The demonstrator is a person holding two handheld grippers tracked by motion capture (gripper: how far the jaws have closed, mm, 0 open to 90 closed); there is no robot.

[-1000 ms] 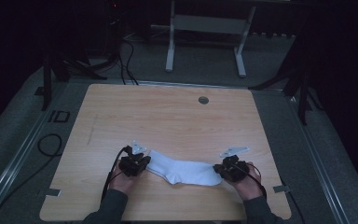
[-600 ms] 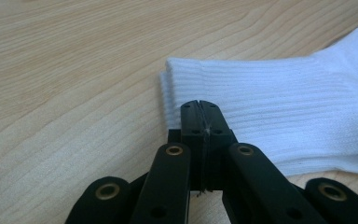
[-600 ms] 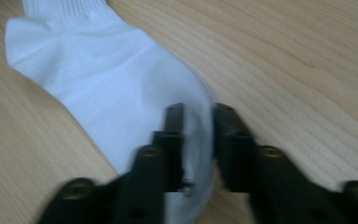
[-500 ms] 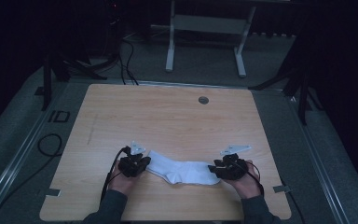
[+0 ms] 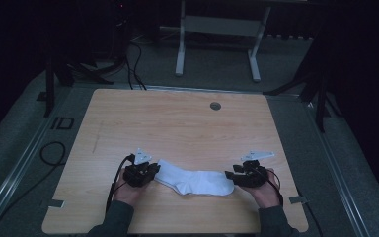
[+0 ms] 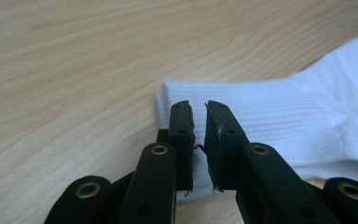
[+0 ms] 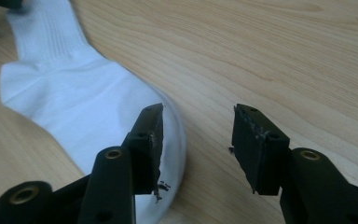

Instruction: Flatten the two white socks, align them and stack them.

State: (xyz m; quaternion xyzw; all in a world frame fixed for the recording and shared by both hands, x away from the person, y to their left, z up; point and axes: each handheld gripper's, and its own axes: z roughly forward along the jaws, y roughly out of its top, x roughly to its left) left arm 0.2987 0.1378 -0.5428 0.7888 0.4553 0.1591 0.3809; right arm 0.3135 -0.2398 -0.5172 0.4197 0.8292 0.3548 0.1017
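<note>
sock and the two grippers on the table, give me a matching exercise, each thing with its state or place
Things:
1. white sock
2. left gripper
3. right gripper
4. round hole

States or places:
a. jaws wide apart at the toe end
b. far part of the table top
c. lies flat between both grippers
d. jaws a narrow gap apart over the cuff

Pairs: 1-c, 2-d, 3-a, 4-b

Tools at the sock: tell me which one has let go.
The right tool: its jaws have just been opening and stand wide at the white sock's toe. The left tool, barely parted, stays at the cuff.
</note>
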